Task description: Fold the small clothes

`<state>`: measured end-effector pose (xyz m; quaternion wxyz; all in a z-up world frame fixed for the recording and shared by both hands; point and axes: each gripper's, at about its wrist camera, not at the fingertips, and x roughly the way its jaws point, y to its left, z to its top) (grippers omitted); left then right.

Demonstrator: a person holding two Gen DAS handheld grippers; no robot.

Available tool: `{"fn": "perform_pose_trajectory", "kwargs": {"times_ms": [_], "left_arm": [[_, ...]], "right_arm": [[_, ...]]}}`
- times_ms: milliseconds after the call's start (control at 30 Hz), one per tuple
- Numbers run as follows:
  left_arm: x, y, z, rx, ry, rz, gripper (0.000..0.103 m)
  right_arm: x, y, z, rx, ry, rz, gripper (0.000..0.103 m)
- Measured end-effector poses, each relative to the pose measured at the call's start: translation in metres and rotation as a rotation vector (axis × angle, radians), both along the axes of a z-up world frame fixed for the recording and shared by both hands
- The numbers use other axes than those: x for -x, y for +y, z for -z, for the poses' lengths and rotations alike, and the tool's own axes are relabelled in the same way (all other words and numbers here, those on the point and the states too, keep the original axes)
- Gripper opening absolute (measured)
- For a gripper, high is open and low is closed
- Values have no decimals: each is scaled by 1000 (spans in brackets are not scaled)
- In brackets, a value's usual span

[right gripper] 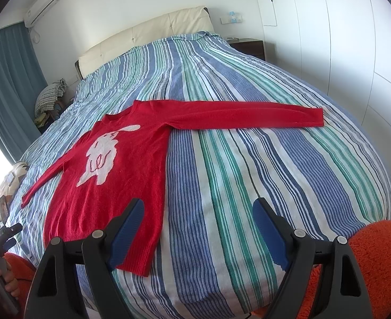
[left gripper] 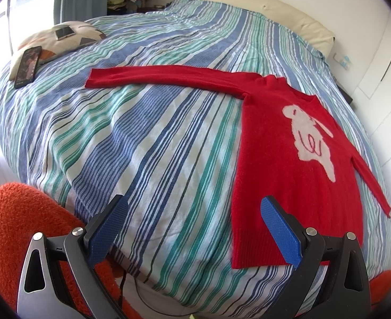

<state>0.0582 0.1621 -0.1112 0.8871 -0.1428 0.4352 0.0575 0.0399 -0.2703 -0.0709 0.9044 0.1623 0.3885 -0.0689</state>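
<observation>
I hold my left gripper (left gripper: pixel 192 228) and right gripper (right gripper: pixel 198 231) over the bed's (right gripper: pixel 222 159) near edge, both spread apart and empty. The red sweater (right gripper: pixel 121 180) lies flat there, unfolded. Next I should take 1 sleeve (right gripper: pixel 248 115) and fold it inward.

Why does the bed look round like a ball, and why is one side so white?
Left wrist view: the fisheye lens bulges the striped bedspread, and window light whitens the left edge. Right wrist view: same bulge, glare at lower left; the red sweater stays sharp.
</observation>
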Motion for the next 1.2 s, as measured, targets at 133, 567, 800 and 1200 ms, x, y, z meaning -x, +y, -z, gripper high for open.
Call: {"fn": "perform_pose_trajectory", "kwargs": {"times_ms": [133, 567, 800, 1200], "left_arm": [[-1, -2, 0, -7, 2, 9, 101], [-1, -3, 1, -7, 2, 5, 101], [-1, -3, 2, -7, 5, 2, 101], [0, -4, 1, -12, 4, 7, 101]], "right_arm": [[-1, -1, 0, -1, 2, 1, 83], [-1, -1, 0, -1, 2, 1, 83], [-1, -1, 1, -1, 5, -1, 83], [0, -1, 0, 1, 1, 1, 83]]}}
